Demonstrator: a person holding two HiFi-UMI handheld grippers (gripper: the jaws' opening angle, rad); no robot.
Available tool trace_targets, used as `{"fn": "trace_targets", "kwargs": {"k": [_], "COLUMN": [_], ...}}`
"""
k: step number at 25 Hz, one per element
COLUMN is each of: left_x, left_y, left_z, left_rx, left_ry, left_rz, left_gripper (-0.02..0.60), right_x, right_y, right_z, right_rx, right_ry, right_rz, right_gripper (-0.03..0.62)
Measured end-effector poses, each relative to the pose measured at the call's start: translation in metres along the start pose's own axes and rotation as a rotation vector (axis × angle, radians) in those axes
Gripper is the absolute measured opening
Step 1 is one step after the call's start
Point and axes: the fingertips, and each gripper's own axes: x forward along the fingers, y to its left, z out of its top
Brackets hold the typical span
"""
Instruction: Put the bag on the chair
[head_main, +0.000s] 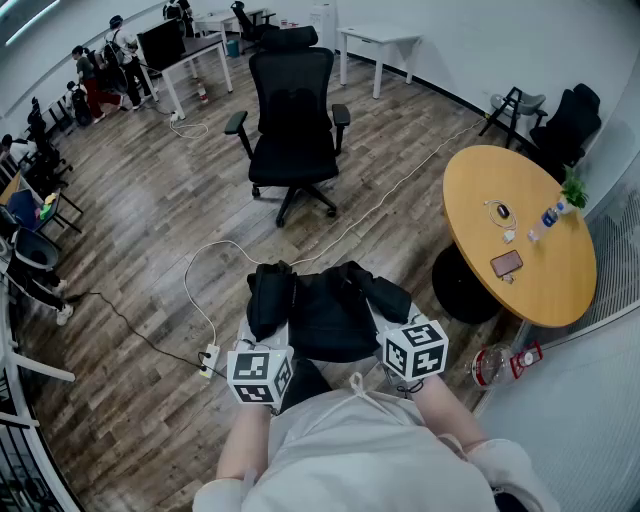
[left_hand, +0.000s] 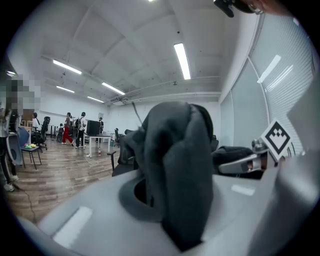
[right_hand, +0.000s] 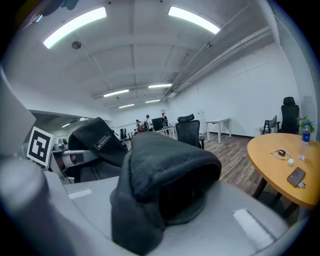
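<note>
Head view: left gripper (head_main: 268, 335) and right gripper (head_main: 385, 320) each pinch tight on a padded strap of the black fabric bag (head_main: 325, 310), held before the person, well apart from the black swivel office chair (head_main: 292, 120).

From the head we look steeply down, the black chair (head_main: 292, 120) ahead. Our gripper cameras ride just behind their jaws, almost level, close against the bag (head_main: 325, 310) (each sees the other's marker cube (left_hand: 276, 137)). The head and right gripper views share the round table (right_hand: 280, 165).
</note>
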Motion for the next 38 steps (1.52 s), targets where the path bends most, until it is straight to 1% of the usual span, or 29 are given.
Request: {"fn": "trace_targets", "kwargs": {"k": [7, 12, 20, 24, 29, 33, 38], "left_x": [0.013, 0.022, 0.067, 0.104, 0.16, 0.209, 0.271], "left_y": [0.003, 0.008, 0.033, 0.063, 0.107, 0.15, 0.214], "left_z": [-0.007, -0.009, -0.003, 0.004, 0.016, 0.031, 0.057], "left_rx": [-0.006, -0.017, -0.02, -0.023, -0.046, -0.055, -0.057], "left_ry": [0.007, 0.019, 0.033, 0.039, 0.05, 0.047, 0.053], "left_rz": [-0.005, -0.012, -0.027, -0.033, -0.044, -0.055, -0.072], "left_gripper": [0.021, 0.021, 0.021, 0.021, 0.021, 0.021, 0.021], "right_x": [0.011, 0.019, 0.063, 0.104, 0.167, 0.225, 0.304], "right_y": [-0.007, -0.012, -0.028, -0.034, -0.047, -0.053, -0.052], "right_z": [-0.004, -0.003, 0.013, 0.031, 0.061, 0.091, 0.134], "right_rx": [0.002, 0.037, 0.059, 0.067, 0.068, 0.066, 0.071], "right_ry": [0.008, 0.016, 0.022, 0.028, 0.045, 0.046, 0.048], "right_rz": [-0.002, -0.007, -0.019, -0.026, -0.038, -0.047, -0.056], "right_gripper": [0.029, 0.031, 0.029, 0.029, 0.029, 0.029, 0.029]}}
